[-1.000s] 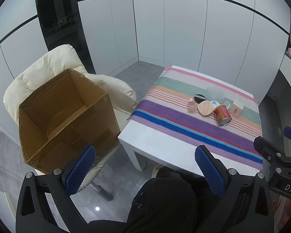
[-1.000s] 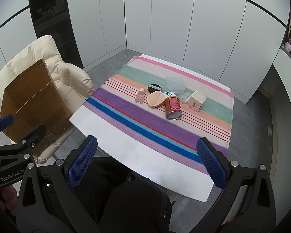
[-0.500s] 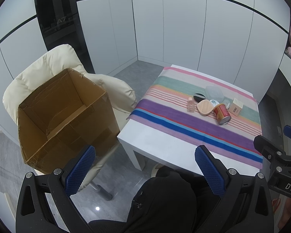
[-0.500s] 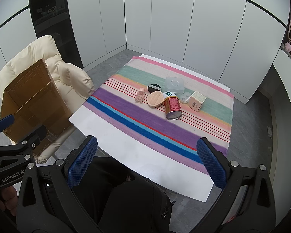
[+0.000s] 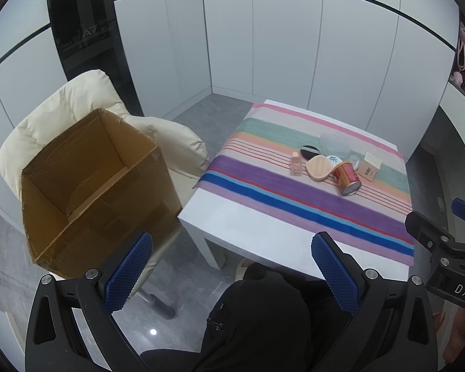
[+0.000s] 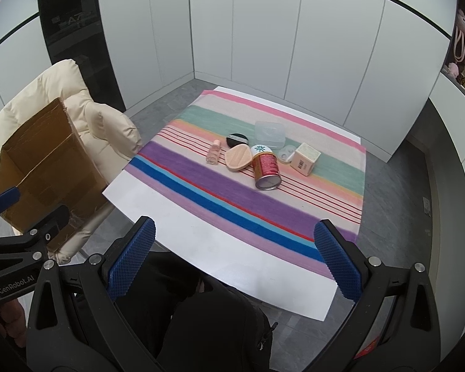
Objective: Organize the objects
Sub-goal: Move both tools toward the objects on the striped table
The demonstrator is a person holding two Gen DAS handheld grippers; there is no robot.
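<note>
Tongs (image 6: 232, 255) agape (ribbed blue pads (image 6: 131, 259)); cylindrical can (image 6: 266, 169) toppled.

Both grippers hang wide open above the person's lap, short of the desk (image 6: 201, 241). Ahead of the right gripper (image 6: 232, 254), the near white strip and the broad blue and purple stripes of the cloth (image 6: 220, 186) lie bare, an open lane up to the cluster. There the tipped red can (image 6: 266, 169) lies nearest, with the wooden lid (image 6: 238, 157), pink bottle (image 6: 214, 152) and small carton (image 6: 305, 158) packed close around it. Ahead-left of the left gripper (image 5: 232, 269), the open cardboard box (image 5: 90, 183) on the cream chair (image 5: 62, 105) gapes upward, unblocked.
</note>
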